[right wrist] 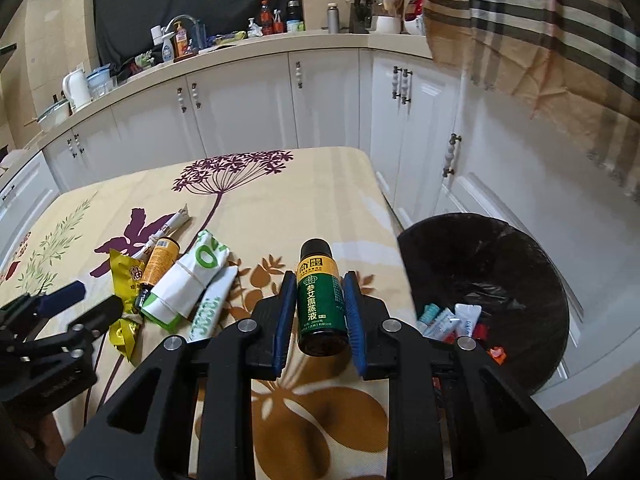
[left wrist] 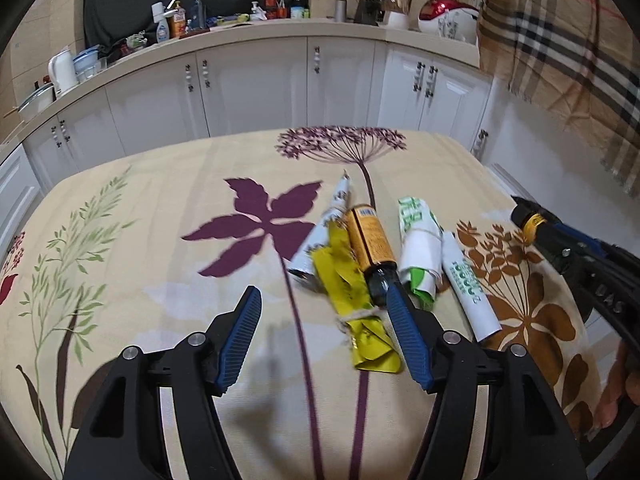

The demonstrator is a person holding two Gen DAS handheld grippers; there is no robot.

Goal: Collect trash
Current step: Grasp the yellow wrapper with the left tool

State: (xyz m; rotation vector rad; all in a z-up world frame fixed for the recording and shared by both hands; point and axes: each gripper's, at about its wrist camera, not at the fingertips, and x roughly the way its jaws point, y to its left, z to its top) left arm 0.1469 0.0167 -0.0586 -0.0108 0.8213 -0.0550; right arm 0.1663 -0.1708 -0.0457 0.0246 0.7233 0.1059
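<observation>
Down at four o'clock, the black-lined bin point(right wrist: 486, 300) holds small wrappers (mostly white and red). The right gripper point(right wrist: 318, 304) clamps a green bottle point(right wrist: 321, 300), yellow-banded, above the table point(right wrist: 328, 184). The left gripper point(left wrist: 320, 308) gapes empty over the litter pile point(left wrist: 372, 256).

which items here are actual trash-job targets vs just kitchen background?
Job:
green bottle in right gripper
orange bottle
yellow wrapper
white-green packets
white tube
bin
left gripper, open

Background:
kettle
soap bottles
plaid cloth
</observation>
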